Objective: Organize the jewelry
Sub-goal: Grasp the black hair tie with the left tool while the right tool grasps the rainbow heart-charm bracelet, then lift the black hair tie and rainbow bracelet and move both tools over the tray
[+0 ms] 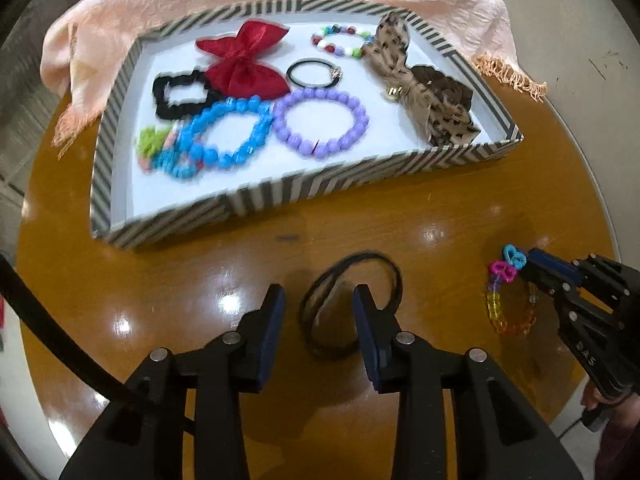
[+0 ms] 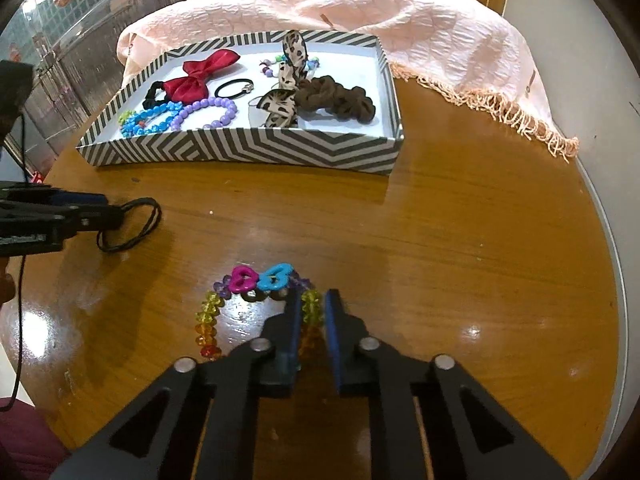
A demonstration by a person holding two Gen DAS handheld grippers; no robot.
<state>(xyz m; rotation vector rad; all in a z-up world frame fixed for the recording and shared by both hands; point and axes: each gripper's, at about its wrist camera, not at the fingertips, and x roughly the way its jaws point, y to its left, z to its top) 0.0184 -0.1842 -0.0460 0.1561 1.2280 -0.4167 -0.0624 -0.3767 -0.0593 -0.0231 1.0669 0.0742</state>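
While most of the pieces already lay in the striped tray (image 2: 248, 148), we were at the pick-up step for the last two on the wooden table (image 2: 440, 240). Our left gripper (image 1: 319, 304) stood half open astride the black hair tie (image 1: 348, 304), gripping nothing. Our right gripper (image 2: 313, 312) was narrowed around one side of the rainbow bead bracelet (image 2: 256, 304), not visibly pinching. Next, we judged, both needed to close, lift, and carry to the tray.

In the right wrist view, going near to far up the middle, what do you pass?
Right gripper → rainbow bead bracelet with heart charms → bare wooden table → striped tray → brown scrunchie → peach scarf.
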